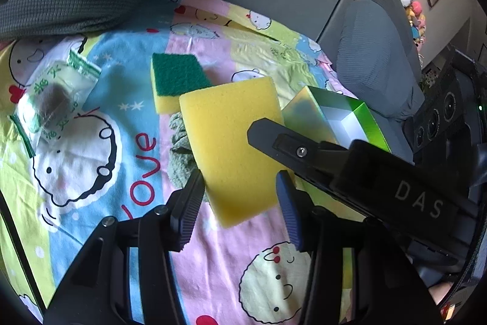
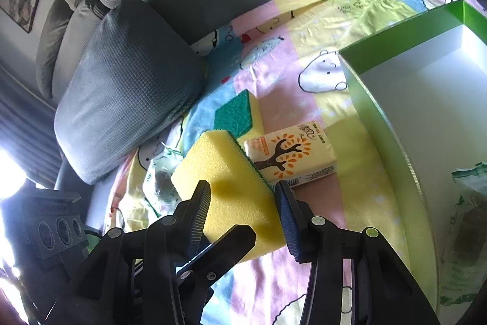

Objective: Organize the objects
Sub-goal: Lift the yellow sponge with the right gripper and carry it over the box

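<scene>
A yellow sponge with a green scouring side (image 1: 231,151) is held tilted above the cartoon sheet. My right gripper (image 2: 243,197) is shut on it (image 2: 225,191); its finger crosses the left wrist view (image 1: 274,139). My left gripper (image 1: 240,188) is open just below the sponge, not gripping it. A second sponge (image 1: 176,81) lies green side up behind it, also in the right wrist view (image 2: 234,114). A green open box (image 1: 344,118) stands to the right; in the right wrist view (image 2: 380,57) it holds a plastic packet (image 2: 468,197). A tissue pack (image 2: 292,157) lies by the box.
A clear packet with green print (image 1: 51,99) lies at the left of the sheet. A grey-green cloth (image 1: 179,151) lies under the held sponge. Grey sofa cushions (image 2: 121,87) ring the back. A black device with round lenses (image 1: 438,118) sits at the right.
</scene>
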